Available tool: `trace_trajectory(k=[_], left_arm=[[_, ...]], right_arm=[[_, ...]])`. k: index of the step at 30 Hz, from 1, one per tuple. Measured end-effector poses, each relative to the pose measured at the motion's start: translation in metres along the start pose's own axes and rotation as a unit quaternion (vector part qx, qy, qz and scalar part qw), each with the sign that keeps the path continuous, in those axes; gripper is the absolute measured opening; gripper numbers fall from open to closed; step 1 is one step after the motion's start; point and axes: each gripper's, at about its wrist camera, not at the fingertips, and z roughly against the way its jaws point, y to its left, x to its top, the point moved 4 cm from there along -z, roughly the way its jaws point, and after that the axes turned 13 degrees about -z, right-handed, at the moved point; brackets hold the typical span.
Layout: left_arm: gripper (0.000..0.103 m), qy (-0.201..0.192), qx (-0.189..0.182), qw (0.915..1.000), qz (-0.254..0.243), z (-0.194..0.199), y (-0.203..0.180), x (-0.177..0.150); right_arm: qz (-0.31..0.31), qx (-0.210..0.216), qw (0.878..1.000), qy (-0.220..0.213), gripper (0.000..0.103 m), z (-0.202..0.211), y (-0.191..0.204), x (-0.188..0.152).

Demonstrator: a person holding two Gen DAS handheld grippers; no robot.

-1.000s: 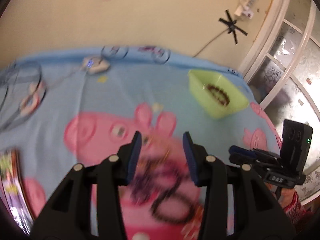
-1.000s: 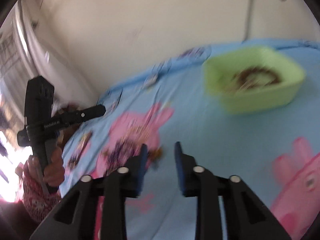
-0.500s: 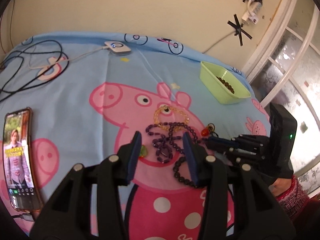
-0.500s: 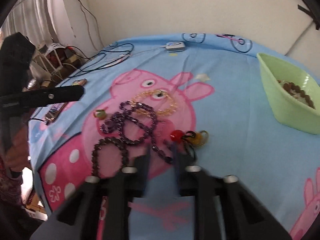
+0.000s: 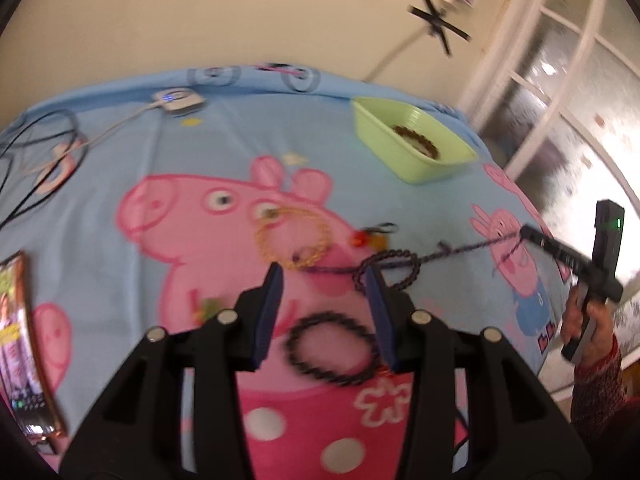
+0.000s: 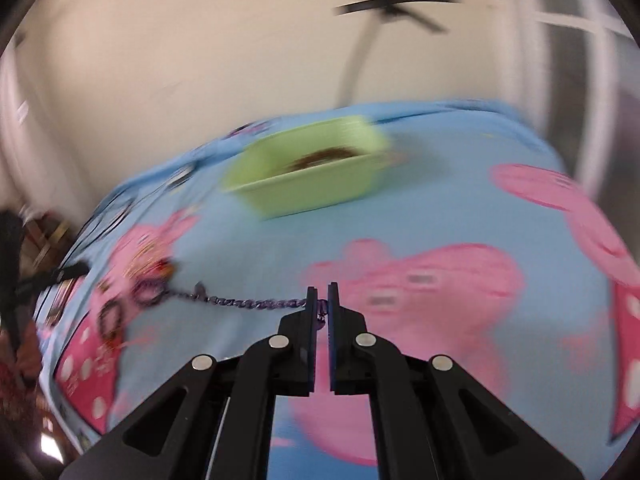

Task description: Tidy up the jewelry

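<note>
Left wrist view, purple chain: a thin string of small purple links drawn out in a nearly straight line across the blue cartoon-pig blanket; one end runs to the tip of the right gripper at the right edge, the other end trails back toward a loop of dark purple beads; blur hides whether chain and loop are joined
Left wrist view, other jewelry: a gold bead ring lies on the pink pig print; a small red and yellow trinket sits just beside it; a dark bead bracelet lies between the left fingers
Left wrist view, left gripper: the left gripper hovers over the blanket with its fingers spread wide, gripping nothing
Left wrist view, tray: a light green tray stands well apart from the loose pieces, near the far edge of the blanket, with a brown bead bracelet inside it
Left wrist view only: a phone at the left edge; a white charger puck with cables; the hand holding the right tool
Right wrist view, right gripper: fingers pressed almost together, pinching the chain's end; the chain stretches leftward from the tips, taut
Right wrist view, tray: heavily blurred, ahead of the fingers and beyond them
Right wrist view only: the pinch itself, seen close; a short bit of chain hangs between the fingers
</note>
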Motion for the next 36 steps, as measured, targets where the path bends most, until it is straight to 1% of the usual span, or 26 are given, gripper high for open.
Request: trace_trajectory(k=[1, 4, 5, 9, 12, 13, 14, 16, 18, 19, 20, 21, 24, 26, 30, 31, 33, 34, 36], left_arm=[[0.041, 0.005, -0.008, 0.9999, -0.011, -0.007, -0.011, 0.004], [0.041, 0.015, -0.018, 0.9991, -0.035, -0.022, -0.033, 0.008], [0.041, 0.019, -0.022, 0.9988, -0.04, -0.027, -0.04, 0.01], [0.041, 0.031, -0.041, 0.9966, -0.066, -0.049, -0.068, 0.018], [0.041, 0.034, -0.07, 0.9932, -0.087, -0.065, -0.093, 0.025], [0.041, 0.034, -0.081, 0.9908, -0.103, -0.07, -0.106, 0.027], [0.041, 0.037, -0.083, 0.9893, -0.114, -0.075, -0.114, 0.027], [0.041, 0.058, -0.072, 0.9875, -0.128, -0.091, -0.123, 0.024], [0.034, 0.076, -0.069, 0.9874, -0.12, -0.101, -0.118, 0.016], [0.028, 0.072, -0.068, 0.988, -0.119, -0.099, -0.114, 0.014], [0.023, 0.077, -0.066, 0.988, -0.116, -0.096, -0.109, 0.011], [0.023, 0.08, -0.061, 0.9888, -0.11, -0.09, -0.101, 0.007], [0.023, 0.084, -0.024, 0.9905, -0.106, -0.072, -0.074, -0.008], [0.023, 0.087, -0.001, 0.9924, -0.087, -0.058, -0.051, -0.017], [0.023, 0.094, 0.073, 0.9917, -0.048, -0.031, -0.008, -0.031], [0.023, 0.093, 0.078, 0.9917, -0.041, -0.026, -0.003, -0.032], [0.023, 0.082, 0.075, 0.9933, -0.033, -0.018, -0.003, -0.027], [0.023, 0.073, 0.067, 0.9942, -0.042, -0.016, -0.011, -0.021], [0.03, 0.061, 0.054, 0.9945, -0.066, -0.018, -0.029, -0.011]], right_arm=[[-0.015, -0.009, 1.0, -0.012, 0.0, 0.006, -0.013, 0.005], [-0.035, -0.014, 0.999, -0.034, 0.0, 0.018, -0.029, 0.012], [-0.035, -0.016, 0.998, -0.039, 0.0, 0.018, -0.028, 0.015], [-0.036, -0.002, 0.998, -0.053, 0.0, 0.021, -0.021, 0.018], [-0.036, 0.008, 0.998, -0.056, 0.0, 0.023, -0.018, 0.019], [-0.037, 0.009, 0.998, -0.057, 0.0, 0.024, -0.016, 0.019], [-0.039, 0.01, 0.998, -0.058, 0.0, 0.025, -0.014, 0.019], [-0.043, 0.01, 0.997, -0.059, 0.0, 0.026, -0.016, 0.02], [-0.048, 0.009, 0.997, -0.063, 0.0, 0.028, -0.019, 0.022], [-0.05, 0.008, 0.997, -0.066, 0.0, 0.029, -0.021, 0.024], [-0.053, 0.005, 0.996, -0.069, 0.0, 0.03, -0.024, 0.026], [-0.055, 0.004, 0.996, -0.071, 0.0, 0.03, -0.026, 0.027], [-0.068, 0.003, 0.995, -0.075, 0.0, 0.027, -0.035, 0.031], [-0.078, 0.0, 0.994, -0.08, 0.0, 0.026, -0.04, 0.033], [-0.103, -0.003, 0.989, -0.102, 0.0, 0.031, -0.051, 0.038], [-0.111, 0.0, 0.988, -0.105, 0.0, 0.034, -0.054, 0.04], [-0.109, 0.005, 0.989, -0.1, 0.0, 0.033, -0.052, 0.04], [-0.103, 0.006, 0.99, -0.095, 0.0, 0.032, -0.049, 0.039], [-0.098, 0.016, 0.992, -0.082, 0.0, 0.026, -0.041, 0.036]])
